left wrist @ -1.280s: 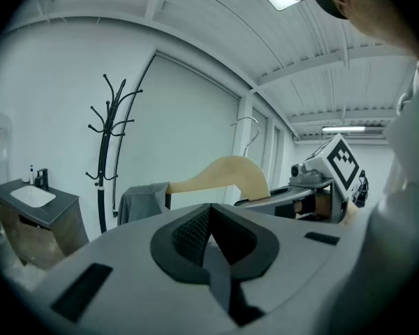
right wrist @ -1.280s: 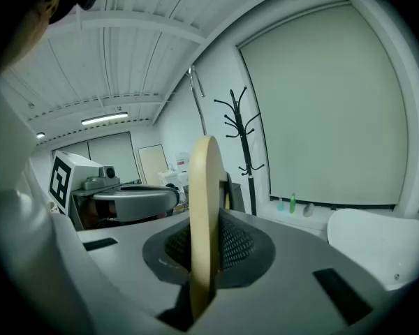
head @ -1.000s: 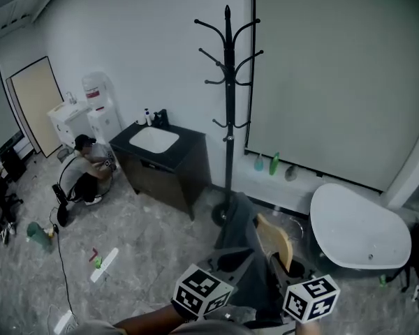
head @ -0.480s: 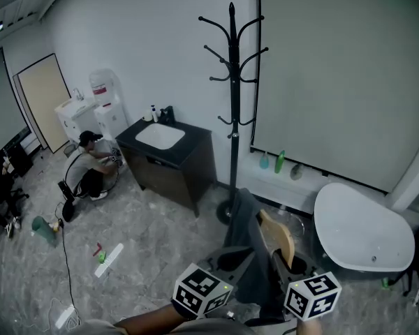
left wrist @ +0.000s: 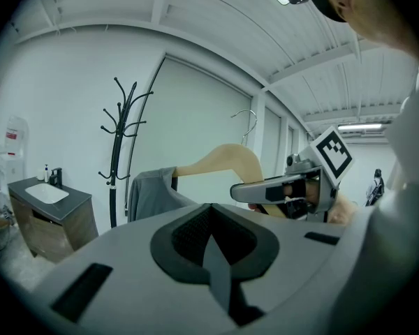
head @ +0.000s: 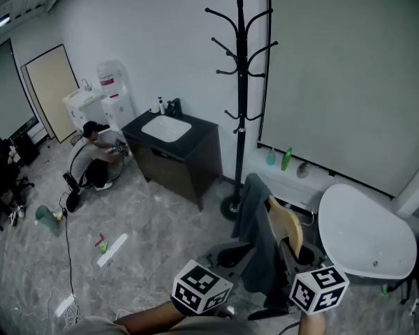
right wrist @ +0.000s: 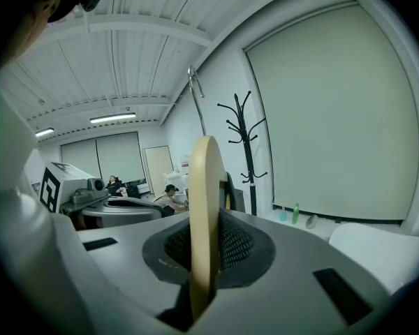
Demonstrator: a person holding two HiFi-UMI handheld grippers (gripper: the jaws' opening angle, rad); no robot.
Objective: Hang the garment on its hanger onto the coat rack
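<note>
The black coat rack (head: 241, 103) stands against the white wall, ahead of both grippers. A wooden hanger (head: 288, 229) carries a grey garment (head: 255, 236) that droops down its left side. My right gripper (head: 291, 255) is shut on the hanger's wooden arm (right wrist: 204, 208), and the metal hook (right wrist: 194, 89) rises above it. My left gripper (head: 228, 257) sits just left of the garment, shut with nothing seen between its jaws (left wrist: 211, 218). In the left gripper view the hanger (left wrist: 223, 162) and garment (left wrist: 150, 194) hang between me and the rack (left wrist: 119, 145).
A black vanity with a white sink (head: 171, 145) stands left of the rack. A person (head: 94, 162) crouches beside it near a water dispenser (head: 115, 100). A white oval tub (head: 366, 232) lies at the right, with bottles (head: 286, 159) along the wall ledge.
The rack and room have slid right and slightly down in the head view. The hanger and garment sit a little higher. Both grippers keep the same hold.
</note>
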